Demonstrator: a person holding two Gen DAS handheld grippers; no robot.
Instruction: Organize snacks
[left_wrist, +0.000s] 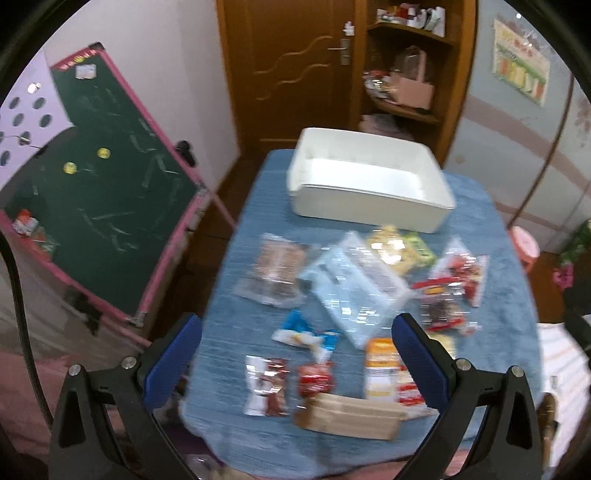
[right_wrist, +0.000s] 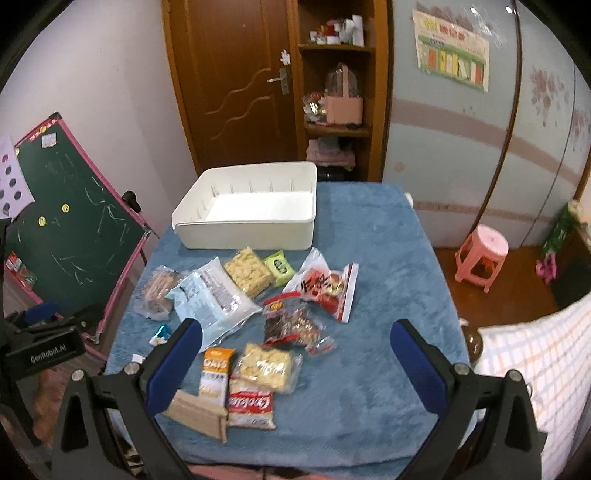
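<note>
Several snack packets lie scattered on a blue-covered table (right_wrist: 388, 295). An empty white bin (right_wrist: 255, 206) stands at the far side; it also shows in the left wrist view (left_wrist: 369, 184). Near the front are an orange OATS packet (right_wrist: 216, 371), a red-and-white packet (right_wrist: 251, 406) and a brown box (right_wrist: 197, 415). A large clear bag (right_wrist: 214, 299) lies mid-table. My left gripper (left_wrist: 295, 354) is open and empty above the near packets. My right gripper (right_wrist: 295, 358) is open and empty above the table's front.
A green chalkboard with a pink frame (right_wrist: 70, 229) stands left of the table. A pink stool (right_wrist: 480, 258) stands on the floor at the right. A checked pillow (right_wrist: 535, 369) lies at the near right. A wooden door and shelf (right_wrist: 332, 92) stand behind.
</note>
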